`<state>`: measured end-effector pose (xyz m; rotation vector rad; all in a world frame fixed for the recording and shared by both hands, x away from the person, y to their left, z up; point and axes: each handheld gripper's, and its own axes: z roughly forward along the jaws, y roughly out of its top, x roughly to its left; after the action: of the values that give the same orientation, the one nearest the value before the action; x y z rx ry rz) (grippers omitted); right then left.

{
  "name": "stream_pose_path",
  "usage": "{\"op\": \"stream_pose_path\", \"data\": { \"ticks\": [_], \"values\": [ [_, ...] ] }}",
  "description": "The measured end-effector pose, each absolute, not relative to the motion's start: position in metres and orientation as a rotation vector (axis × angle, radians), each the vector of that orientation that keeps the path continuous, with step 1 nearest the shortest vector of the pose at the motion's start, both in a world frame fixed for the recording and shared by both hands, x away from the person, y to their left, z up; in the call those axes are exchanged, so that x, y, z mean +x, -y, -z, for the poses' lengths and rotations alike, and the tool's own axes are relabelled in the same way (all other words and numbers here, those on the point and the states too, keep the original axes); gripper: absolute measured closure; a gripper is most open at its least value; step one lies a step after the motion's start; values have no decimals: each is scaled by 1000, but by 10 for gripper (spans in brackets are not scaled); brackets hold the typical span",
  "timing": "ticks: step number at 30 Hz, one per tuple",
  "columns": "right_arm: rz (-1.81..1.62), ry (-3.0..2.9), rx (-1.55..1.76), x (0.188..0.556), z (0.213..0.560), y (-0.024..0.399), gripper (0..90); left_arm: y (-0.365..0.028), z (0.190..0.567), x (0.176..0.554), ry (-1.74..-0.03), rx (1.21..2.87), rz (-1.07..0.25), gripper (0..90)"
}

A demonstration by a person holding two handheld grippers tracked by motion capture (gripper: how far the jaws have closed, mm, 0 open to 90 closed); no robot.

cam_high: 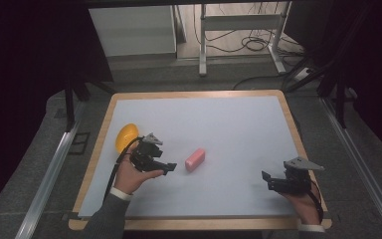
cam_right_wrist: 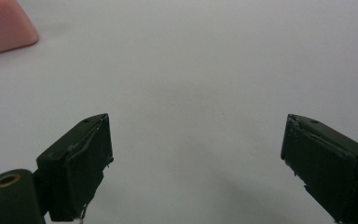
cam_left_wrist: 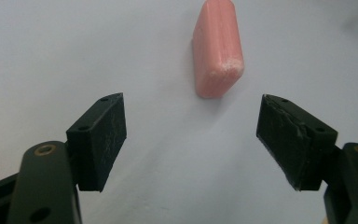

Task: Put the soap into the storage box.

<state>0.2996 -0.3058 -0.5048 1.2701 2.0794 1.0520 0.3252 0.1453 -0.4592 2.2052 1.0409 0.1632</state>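
Pink block point(cam_high: 195, 159) is lying flat mid-table, just ahead of the left gripper point(cam_high: 165, 168), whose jaws are standing apart and lining up on it, probably for a grab. Right gripper point(cam_high: 268, 180) is idling well apart, jaws spread, empty. Yellow bowl point(cam_high: 126, 136) is sitting behind the left hand.

no readable text, no labels, no brand marks, no numbers on anything in view
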Motion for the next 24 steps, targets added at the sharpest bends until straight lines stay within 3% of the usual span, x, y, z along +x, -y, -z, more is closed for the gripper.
{"op": "stream_pose_path", "data": {
  "ticks": [24],
  "values": [
    [-1014,-2090,1274,301,508,305,84,-102,466,348,-1007,2300,-132,243]
  ]
}}
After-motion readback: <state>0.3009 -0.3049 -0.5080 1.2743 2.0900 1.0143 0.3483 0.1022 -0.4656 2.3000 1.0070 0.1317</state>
